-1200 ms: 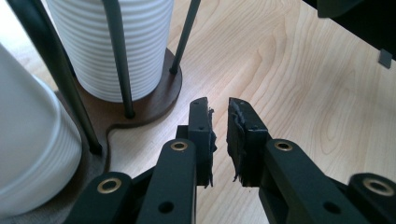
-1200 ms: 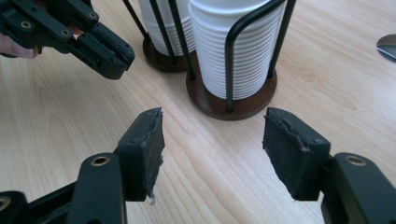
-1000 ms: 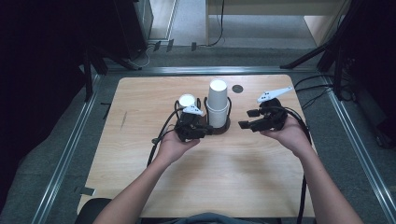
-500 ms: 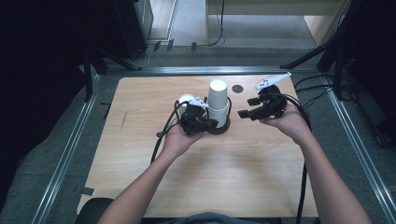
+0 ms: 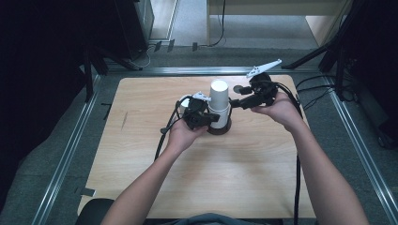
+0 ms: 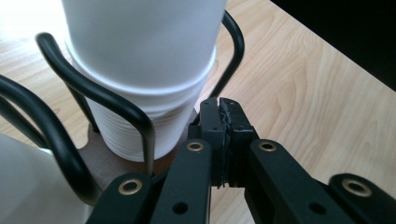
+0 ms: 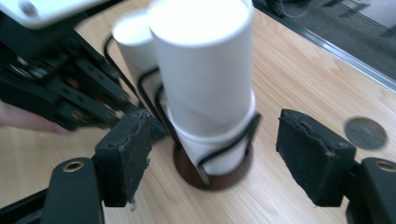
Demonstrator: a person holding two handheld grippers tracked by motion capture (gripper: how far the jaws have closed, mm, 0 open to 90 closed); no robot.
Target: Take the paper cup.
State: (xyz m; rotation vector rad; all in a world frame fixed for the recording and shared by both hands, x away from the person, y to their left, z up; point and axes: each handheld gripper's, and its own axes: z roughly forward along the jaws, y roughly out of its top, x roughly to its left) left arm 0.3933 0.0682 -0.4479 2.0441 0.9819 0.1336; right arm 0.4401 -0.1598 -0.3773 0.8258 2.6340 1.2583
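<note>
Smooth white cups (image 5: pixel 219 101) stand stacked in a black wire holder (image 6: pixel 116 109) on the pale wood-grain bench (image 5: pixel 141 93); left gripper (image 6: pixel 223 140) pressed together beside it; right gripper (image 7: pixel 215 154) spread wide.

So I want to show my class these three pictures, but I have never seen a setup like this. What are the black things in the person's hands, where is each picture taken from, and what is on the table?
A person sits at a wooden table and holds a hand-held grasping tool in each hand. Each one has two black jaws that close like tongs.

The high view looks down from above the person. The other two pictures come from small cameras riding on each tool, looking along its jaws.

On the table stands a stack of white paper cups in a black wire holder with a round brown base. A small dark disc lies on the wood nearby.

The left tool has its jaws pressed together right beside the holder; whether it pinches a wire is hidden. The right tool is open, its two pads on either side of the cups without touching them.
</note>
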